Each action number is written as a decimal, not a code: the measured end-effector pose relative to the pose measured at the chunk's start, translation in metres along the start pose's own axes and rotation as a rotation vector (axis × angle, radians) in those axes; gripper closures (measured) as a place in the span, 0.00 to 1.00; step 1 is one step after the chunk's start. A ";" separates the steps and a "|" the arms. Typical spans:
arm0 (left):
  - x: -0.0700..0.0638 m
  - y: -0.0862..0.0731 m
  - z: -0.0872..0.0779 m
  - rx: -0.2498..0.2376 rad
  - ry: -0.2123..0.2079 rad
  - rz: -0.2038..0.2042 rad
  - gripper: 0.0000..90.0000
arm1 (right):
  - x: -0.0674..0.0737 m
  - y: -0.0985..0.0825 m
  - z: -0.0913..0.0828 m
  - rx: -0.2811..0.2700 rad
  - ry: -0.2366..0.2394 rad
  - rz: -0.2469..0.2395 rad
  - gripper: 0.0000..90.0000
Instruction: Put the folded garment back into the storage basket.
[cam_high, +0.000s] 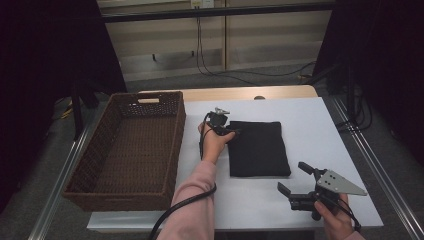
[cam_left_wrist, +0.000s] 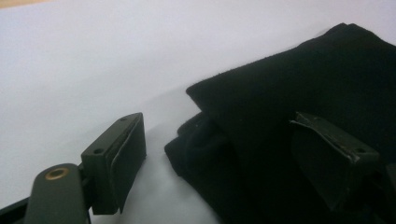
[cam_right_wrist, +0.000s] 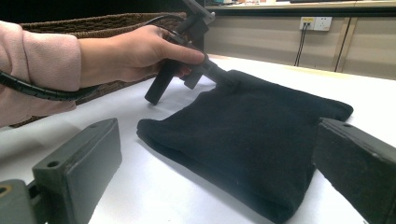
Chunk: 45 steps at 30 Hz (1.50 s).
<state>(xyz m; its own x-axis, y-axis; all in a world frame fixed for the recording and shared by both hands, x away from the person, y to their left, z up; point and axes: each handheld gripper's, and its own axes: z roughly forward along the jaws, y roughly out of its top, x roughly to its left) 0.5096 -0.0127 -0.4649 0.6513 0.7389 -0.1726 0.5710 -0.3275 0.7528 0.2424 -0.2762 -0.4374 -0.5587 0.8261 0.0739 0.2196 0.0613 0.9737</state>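
Observation:
A folded black cloth (cam_high: 259, 148) lies flat on the white table top (cam_high: 310, 120). My left gripper (cam_high: 229, 131) is at the cloth's far left corner, held in a hand with a pink sleeve. In the left gripper view the cloth (cam_left_wrist: 289, 107) has its corner between the jaws of my left gripper (cam_left_wrist: 219, 140); one jaw hangs over the fabric, the other stands on the bare table apart from it, so it is open. My right gripper (cam_high: 293, 177) rests open near the table's front right, with nothing between its jaws (cam_right_wrist: 219, 140). It faces the cloth (cam_right_wrist: 243, 126) and my left gripper (cam_right_wrist: 191, 86).
A large brown wicker basket (cam_high: 125, 195) stands along the table's left side, close to the left hand; its rim (cam_right_wrist: 93, 21) shows behind the pink sleeve. Cables run over the floor beyond the table. Dark curtains flank both sides.

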 end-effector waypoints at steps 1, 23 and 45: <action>-0.001 0.000 0.001 -0.004 -0.002 -0.009 0.21 | 0.000 0.000 0.000 0.000 0.001 -0.001 0.02; -0.016 0.009 0.001 0.052 -0.090 -0.018 0.82 | -0.001 0.000 0.001 0.004 0.004 0.005 0.02; -0.027 0.064 -0.072 0.039 -0.151 -0.064 0.84 | -0.001 0.001 0.000 -0.008 -0.005 -0.001 0.02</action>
<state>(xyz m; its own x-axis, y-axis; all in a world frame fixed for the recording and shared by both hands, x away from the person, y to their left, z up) 0.4928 -0.0118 -0.3662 0.6790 0.6629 -0.3155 0.6309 -0.3071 0.7125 0.2431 -0.2771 -0.4365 -0.5546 0.8290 0.0717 0.2122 0.0577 0.9755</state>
